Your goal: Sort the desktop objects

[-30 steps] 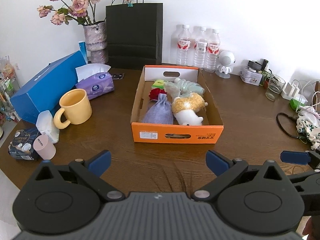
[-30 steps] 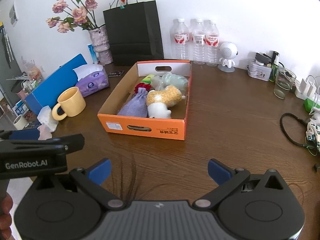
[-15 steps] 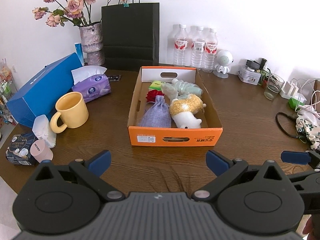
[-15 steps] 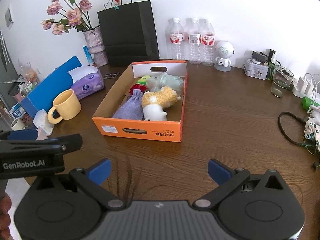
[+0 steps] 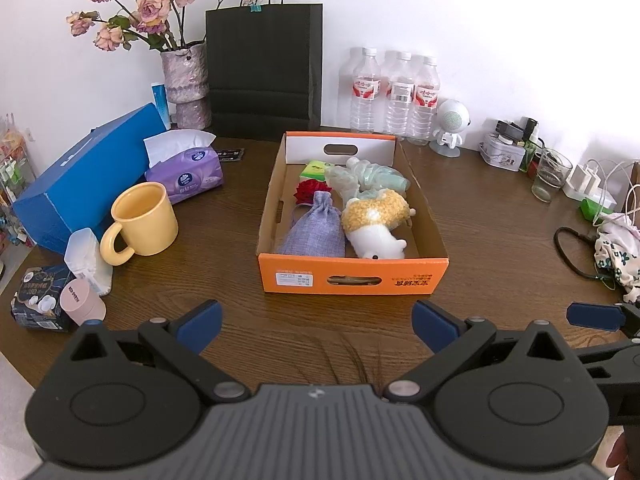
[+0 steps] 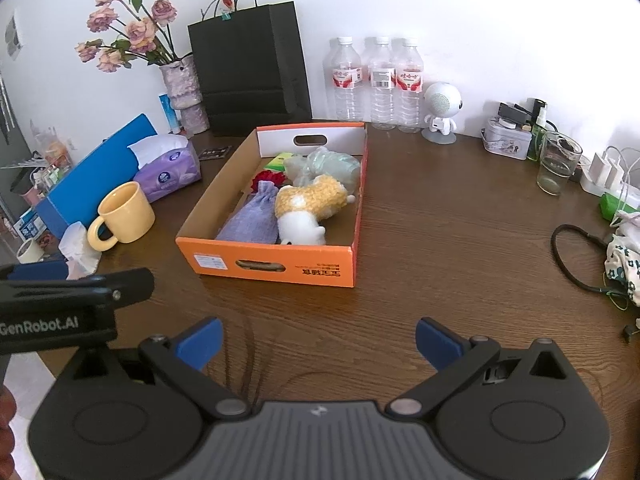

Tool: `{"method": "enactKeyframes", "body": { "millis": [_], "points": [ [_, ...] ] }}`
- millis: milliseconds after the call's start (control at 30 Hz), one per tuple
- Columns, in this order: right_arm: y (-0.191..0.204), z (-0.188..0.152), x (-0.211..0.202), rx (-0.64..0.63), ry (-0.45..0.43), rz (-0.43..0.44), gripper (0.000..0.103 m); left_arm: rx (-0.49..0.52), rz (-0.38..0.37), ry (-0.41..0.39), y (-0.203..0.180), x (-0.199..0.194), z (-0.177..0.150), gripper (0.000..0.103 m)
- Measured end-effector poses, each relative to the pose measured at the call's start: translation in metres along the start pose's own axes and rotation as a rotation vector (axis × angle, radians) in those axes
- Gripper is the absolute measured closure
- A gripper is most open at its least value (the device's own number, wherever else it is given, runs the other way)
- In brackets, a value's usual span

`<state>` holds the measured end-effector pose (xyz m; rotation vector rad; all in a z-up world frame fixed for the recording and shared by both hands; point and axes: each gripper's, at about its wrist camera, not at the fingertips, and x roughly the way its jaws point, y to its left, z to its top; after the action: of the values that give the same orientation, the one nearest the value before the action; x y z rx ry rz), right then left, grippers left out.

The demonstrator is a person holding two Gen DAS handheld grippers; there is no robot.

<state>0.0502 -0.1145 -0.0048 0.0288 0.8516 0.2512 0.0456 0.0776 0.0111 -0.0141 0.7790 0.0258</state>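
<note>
You have a broad strip of bare dark wood-grain table point(image 5: 492, 216) between the shallow orange cardboard tray point(image 5: 352, 278) and the near edge, and more open wood to the tray's right, as far as the looped black cable point(image 6: 576, 256). To its left the space is tighter: a glossy yellow ceramic mug point(image 5: 140, 222), a soft purple tissue pack point(image 5: 186, 174) and a long blue carton point(image 5: 76, 178) stand close together.

Inside the tray lie a woven lavender drawstring pouch point(image 5: 316, 228), a fuzzy yellow-and-white plush toy point(image 5: 376, 220), a crinkled pale-green plastic wrap point(image 5: 368, 176), a red fabric flower point(image 5: 312, 192) and a small green packet point(image 5: 316, 168).

Your left gripper point(image 5: 316, 324) hovers over the table in front of the tray, jaws spread wide, holding nothing. Your right gripper point(image 6: 318, 340) is equally wide apart and empty, near the tray's right front corner.
</note>
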Motion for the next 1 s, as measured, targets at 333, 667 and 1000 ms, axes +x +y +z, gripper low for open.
{"method": "enactKeyframes", "body": {
  "millis": [333, 667, 1000],
  "points": [
    [-0.0022, 0.0005, 0.0004, 0.000, -0.004, -0.008, 0.000, -0.011, 0.004, 0.009, 0.0023, 0.0032, -0.0006, 0.000],
    [-0.0030, 0.0007, 0.0020, -0.001, -0.002, -0.007, 0.000, -0.009, 0.003, 0.012, 0.0021, 0.0043, -0.0006, 0.000],
    [-0.0013, 0.0007, 0.0016, -0.005, -0.001, -0.009, 0.000, -0.008, 0.002, 0.016, 0.0009, 0.0057, -0.0010, 0.000]
  ]
}}
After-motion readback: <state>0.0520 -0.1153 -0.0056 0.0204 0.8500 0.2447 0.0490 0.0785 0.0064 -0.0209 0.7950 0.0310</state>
